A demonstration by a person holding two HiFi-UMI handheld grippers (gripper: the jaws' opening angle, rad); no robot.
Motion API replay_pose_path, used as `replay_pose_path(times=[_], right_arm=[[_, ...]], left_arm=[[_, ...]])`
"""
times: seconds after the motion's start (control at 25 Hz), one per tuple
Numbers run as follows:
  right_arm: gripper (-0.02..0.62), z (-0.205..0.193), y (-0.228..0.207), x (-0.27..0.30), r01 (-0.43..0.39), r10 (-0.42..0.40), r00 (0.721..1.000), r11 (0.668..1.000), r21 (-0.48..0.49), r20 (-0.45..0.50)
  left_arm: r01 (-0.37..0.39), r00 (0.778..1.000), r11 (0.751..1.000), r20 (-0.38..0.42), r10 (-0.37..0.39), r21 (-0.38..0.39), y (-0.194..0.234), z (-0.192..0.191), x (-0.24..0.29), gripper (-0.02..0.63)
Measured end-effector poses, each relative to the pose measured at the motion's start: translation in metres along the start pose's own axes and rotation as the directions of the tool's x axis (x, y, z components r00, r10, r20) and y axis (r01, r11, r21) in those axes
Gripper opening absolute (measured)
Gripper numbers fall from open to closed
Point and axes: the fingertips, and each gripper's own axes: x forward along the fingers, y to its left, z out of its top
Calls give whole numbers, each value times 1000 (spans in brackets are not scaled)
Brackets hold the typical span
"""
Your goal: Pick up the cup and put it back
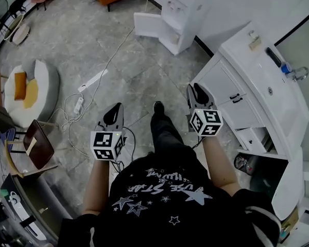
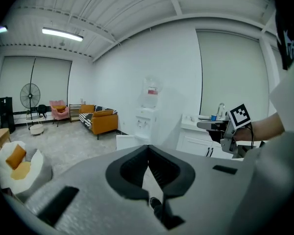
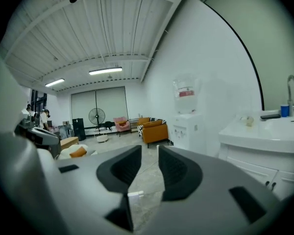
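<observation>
My right claw (image 3: 149,152) stands a little open with nothing between its jaws; only the grey floor (image 3: 147,177) shows through the gap. My left claw (image 2: 148,150) is closed, its jaws meeting at the tips, and it holds nothing either. I hold both out in front of me above the floor, the right one near the front of the white table (image 3: 257,127). The small blue cup (image 3: 284,110) stands on that table's top, just beside the faucet (image 3: 291,88), well apart from both claws. Farther along the wall stands a white water dispenser (image 3: 186,124), and beyond it an orange sofa (image 3: 155,129).
</observation>
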Motion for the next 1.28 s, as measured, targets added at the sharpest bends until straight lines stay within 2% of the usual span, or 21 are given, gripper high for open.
replay_pose_path(times=[0.24, 0.48, 0.72, 0.96, 1.08, 1.28], right_arm=[[270, -19, -46, 112, 18, -15, 999, 997, 70, -46], [353, -43, -100, 222, 78, -61, 987, 990, 114, -146], [370, -70, -145, 325, 118, -80, 968, 982, 149, -240], [357, -100, -177, 428, 150, -112, 958, 980, 127, -265], [348, -131, -192, 471, 201, -155, 946, 969, 140, -285], [330, -197, -221, 544, 308, -244, 916, 936, 168, -318]], left_arm=[[4, 999, 999, -42, -3, 35, 31, 25, 90, 8], [43, 998, 998, -56, -40, 53, 64, 51, 212, 8], [33, 997, 998, -75, -28, 60, 110, 75, 331, 8], [-11, 1000, 998, -19, 12, 62, 176, 89, 423, 8], [-4, 1000, 999, -27, 5, 51, 206, 70, 470, 8], [63, 995, 997, -77, -59, 52, 251, 4, 566, 8]])
